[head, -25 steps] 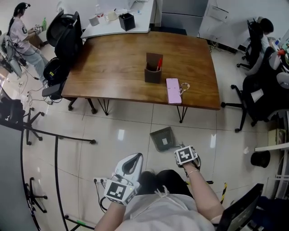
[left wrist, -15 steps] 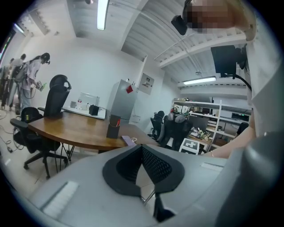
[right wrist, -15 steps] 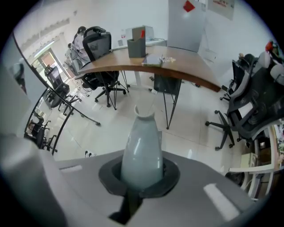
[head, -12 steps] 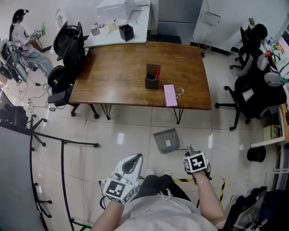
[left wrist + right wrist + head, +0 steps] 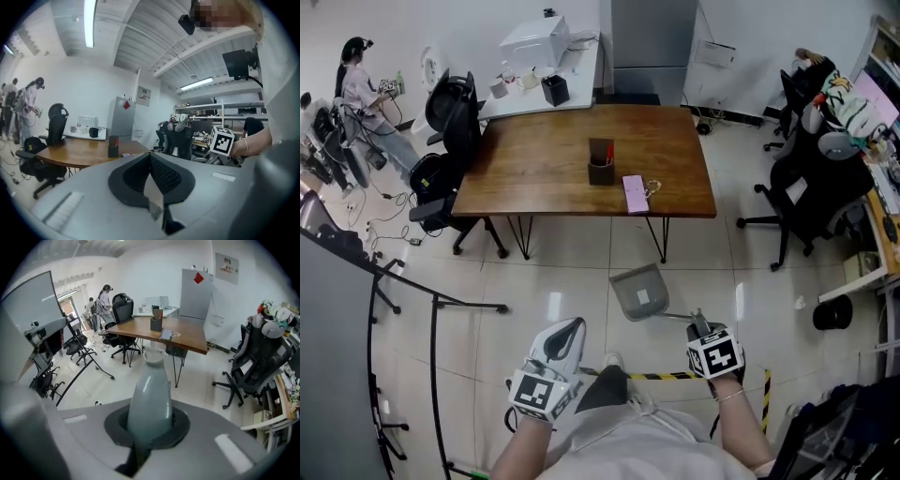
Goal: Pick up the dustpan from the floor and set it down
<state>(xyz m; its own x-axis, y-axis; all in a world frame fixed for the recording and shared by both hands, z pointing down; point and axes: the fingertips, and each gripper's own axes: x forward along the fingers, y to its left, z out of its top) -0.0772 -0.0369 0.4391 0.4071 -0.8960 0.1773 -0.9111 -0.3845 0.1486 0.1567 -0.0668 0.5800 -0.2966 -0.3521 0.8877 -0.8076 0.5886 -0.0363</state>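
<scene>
Dustpan [image 5: 637,291]: grey, shallow, white label inside, carried above the tiled floor [image 5: 553,281].
Open side up, tilted; its pale handle [image 5: 149,394] is clamped between the right gripper's [image 5: 699,322] jaws.

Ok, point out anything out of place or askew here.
Only the dustpan: it hangs tilted, apparently off the floor, gripped by its handle in the right gripper. Nothing spilled or broken shows.

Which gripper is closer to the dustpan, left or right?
Right. The right gripper has its jaws closed on the handle of the dustpan; the left gripper is apart from it, off to its left, empty.
</scene>
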